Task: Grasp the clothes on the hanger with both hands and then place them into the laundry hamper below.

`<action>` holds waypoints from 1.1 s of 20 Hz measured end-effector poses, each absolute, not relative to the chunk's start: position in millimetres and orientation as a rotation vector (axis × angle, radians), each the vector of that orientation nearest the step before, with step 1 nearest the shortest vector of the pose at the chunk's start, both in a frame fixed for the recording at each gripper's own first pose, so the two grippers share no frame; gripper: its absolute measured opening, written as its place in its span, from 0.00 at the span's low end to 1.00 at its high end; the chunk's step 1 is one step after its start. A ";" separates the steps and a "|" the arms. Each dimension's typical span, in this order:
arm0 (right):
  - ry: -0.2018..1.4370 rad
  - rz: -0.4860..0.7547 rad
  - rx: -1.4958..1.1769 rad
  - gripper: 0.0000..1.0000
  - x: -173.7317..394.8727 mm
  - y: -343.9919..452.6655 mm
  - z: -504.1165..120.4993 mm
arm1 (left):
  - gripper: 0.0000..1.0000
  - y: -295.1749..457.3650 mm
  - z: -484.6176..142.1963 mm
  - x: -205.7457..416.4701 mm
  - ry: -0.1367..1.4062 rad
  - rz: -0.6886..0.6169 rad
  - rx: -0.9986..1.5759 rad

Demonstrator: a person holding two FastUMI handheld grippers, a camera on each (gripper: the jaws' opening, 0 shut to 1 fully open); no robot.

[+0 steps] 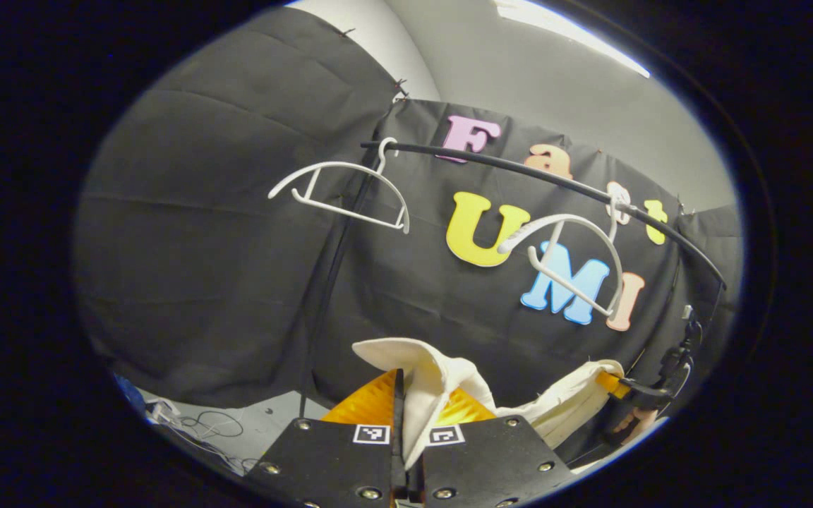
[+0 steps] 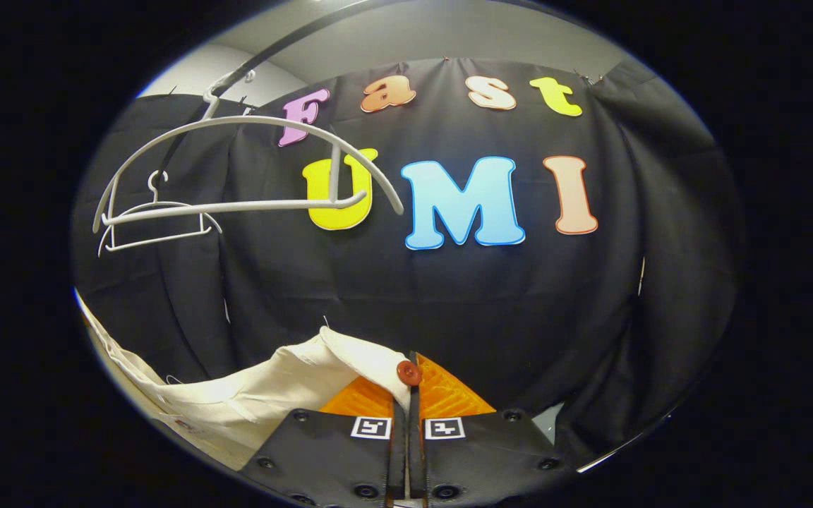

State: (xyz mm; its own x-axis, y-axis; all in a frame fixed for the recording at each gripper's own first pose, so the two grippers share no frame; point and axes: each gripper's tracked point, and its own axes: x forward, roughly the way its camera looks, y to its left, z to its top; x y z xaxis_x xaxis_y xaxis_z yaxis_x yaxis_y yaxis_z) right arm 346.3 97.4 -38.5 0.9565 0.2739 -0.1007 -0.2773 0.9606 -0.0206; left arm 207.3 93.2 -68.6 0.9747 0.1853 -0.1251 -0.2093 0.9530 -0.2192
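Observation:
A cream garment point(image 1: 435, 384) is pinched between the fingers of my left gripper point(image 1: 406, 409), and its cloth stretches off to the right toward the other gripper point(image 1: 643, 395), held by a hand. In the right gripper view, my right gripper point(image 2: 410, 395) is shut on a corner of the same cream garment point(image 2: 286, 388), which carries a red button point(image 2: 408, 372) and trails away to the lower left. Two bare white hangers point(image 1: 350, 190) point(image 1: 576, 261) hang on the black rail point(image 1: 519, 169) above. In the right gripper view, a large white hanger point(image 2: 237, 169) hangs near, a smaller one point(image 2: 156, 219) behind.
Black cloth walls close off the back and sides. A thin black upright pole point(image 1: 329, 289) of the rack stands left of centre. Cables lie on the pale floor point(image 1: 216, 423) at the lower left.

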 end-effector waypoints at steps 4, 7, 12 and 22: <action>0.095 0.212 -0.037 0.04 298.8 99.5 -34.9 | 0.02 99.3 -57.4 206.5 0.130 0.100 -0.207; 0.100 0.164 -0.017 0.04 261.6 106.5 -30.5 | 0.03 101.4 -52.3 203.1 0.132 0.012 -0.183; 0.049 0.122 -0.006 0.04 201.0 126.9 -9.0 | 0.03 99.5 -35.4 174.9 0.110 -0.142 -0.119; 0.053 0.184 -0.005 0.03 125.8 187.4 -7.8 | 0.02 88.5 -28.1 153.5 0.081 -0.271 -0.053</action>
